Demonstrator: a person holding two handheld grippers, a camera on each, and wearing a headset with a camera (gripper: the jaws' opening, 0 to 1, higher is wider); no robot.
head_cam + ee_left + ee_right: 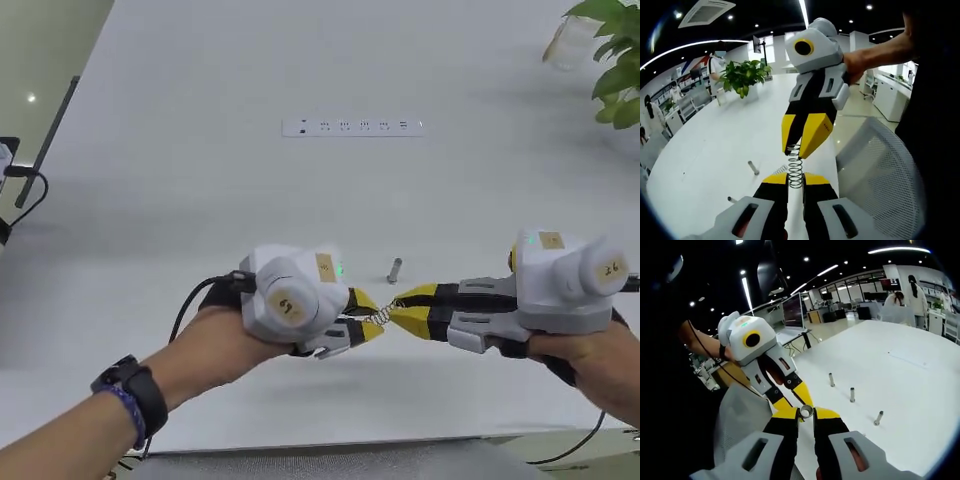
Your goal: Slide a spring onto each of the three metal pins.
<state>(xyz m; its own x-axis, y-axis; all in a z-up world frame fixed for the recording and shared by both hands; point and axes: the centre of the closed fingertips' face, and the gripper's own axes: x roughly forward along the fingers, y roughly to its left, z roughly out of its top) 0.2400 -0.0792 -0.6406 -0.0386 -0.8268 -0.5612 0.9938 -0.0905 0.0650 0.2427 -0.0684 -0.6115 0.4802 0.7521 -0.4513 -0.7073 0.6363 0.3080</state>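
Spring [379, 316] hangs mid-air over the table [300, 60], left gripper [795, 182] nipped tight on one end, right gripper [799, 150] pinching the other, and it looks light, squashy and prone to ping away, so I'd grip one end gently, bore clear for a pin [394, 270].

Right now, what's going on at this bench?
A person holds a gripper in each hand, and both meet on one small spring, held in the air above the white table. The left gripper pinches one end and the right gripper the other, so it looks like a handover or a regrip. Three metal pins stand upright on the table, apart from the grippers. None appears to carry a spring yet.
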